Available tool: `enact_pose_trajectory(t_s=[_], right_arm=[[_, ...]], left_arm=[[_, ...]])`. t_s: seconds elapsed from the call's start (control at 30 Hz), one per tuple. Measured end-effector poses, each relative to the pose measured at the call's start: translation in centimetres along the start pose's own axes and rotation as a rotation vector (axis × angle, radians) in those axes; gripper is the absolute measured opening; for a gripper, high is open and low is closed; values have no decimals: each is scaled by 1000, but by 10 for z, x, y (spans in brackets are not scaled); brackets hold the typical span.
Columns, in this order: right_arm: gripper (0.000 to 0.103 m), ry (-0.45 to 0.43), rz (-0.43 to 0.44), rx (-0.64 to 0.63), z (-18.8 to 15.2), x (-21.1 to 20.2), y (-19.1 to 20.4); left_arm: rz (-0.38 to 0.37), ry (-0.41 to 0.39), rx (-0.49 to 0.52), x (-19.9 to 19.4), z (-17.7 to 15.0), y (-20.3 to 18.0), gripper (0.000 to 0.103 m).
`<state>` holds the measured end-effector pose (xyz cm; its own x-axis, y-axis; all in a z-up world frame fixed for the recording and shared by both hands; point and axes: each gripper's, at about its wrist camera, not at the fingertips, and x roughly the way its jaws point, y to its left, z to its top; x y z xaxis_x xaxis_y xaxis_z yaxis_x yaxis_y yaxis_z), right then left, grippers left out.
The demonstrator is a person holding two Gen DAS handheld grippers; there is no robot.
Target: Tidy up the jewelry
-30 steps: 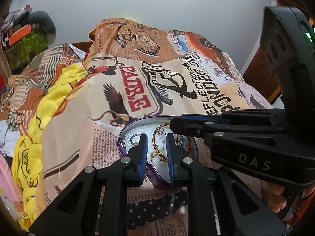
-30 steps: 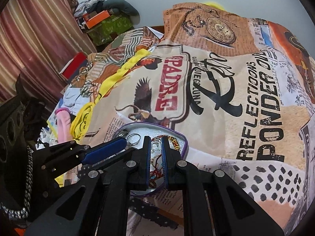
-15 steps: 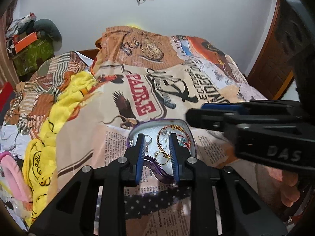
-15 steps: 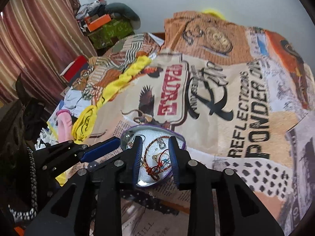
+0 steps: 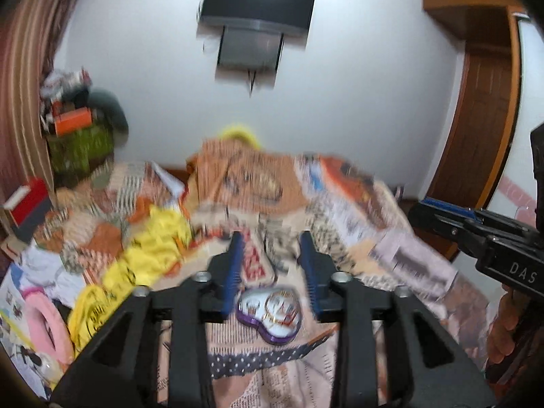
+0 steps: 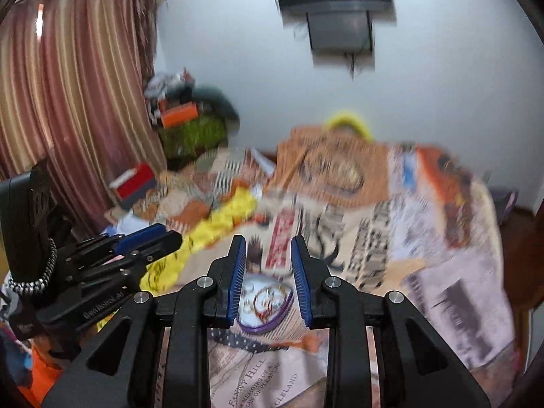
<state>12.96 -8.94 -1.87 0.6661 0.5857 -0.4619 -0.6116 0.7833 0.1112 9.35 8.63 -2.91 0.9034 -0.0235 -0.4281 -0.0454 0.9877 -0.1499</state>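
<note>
A heart-shaped purple tin [image 5: 272,316] with gold and red jewelry in it lies on the printed bedspread [image 5: 357,224]. It also shows in the right wrist view [image 6: 263,306]. My left gripper [image 5: 272,255] is open and empty, raised above and behind the tin. My right gripper [image 6: 268,258] is open and empty, also raised above the tin. Each gripper shows in the other's view: the right one [image 5: 476,227] at the right edge, the left one [image 6: 136,244] at the left. Both views are blurred by motion.
A yellow cloth [image 5: 153,255] and a pink item [image 5: 44,323] lie on the bed's left. A red box [image 6: 136,183] and piled things [image 6: 183,119] stand by the curtain [image 6: 68,102]. A TV [image 5: 258,3] hangs on the wall. A wooden door [image 5: 482,119] is at right.
Both grippers have opened wider and pulled back and up from the tin, so the tin looks smaller and the wall and TV come into view.
</note>
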Motion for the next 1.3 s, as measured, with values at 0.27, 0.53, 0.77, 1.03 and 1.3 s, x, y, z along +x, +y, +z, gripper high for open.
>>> enact_pose_trajectory(t_s=[0.27,0.53,0.77,1.03,1.3], right_arm=[[53,-262,-65,-6,-2,-80,23],[101,-381,-167,14,-13,-102,29],[103,-374,-213,-6,-13,-100,36],[103,-375,-205,-4,-18,-109,37],[103,-355,-206,-14,-20,-106,37]], left_arm=[[54,-264,43,-94,9,-30,80],[77,-335,19,-127,0,-35,102],[114,-333,42,-133,-9,-39,102],[121,-324,39,-131,-12,-39,102],[110,-309,32,-127,-13,-37,103]])
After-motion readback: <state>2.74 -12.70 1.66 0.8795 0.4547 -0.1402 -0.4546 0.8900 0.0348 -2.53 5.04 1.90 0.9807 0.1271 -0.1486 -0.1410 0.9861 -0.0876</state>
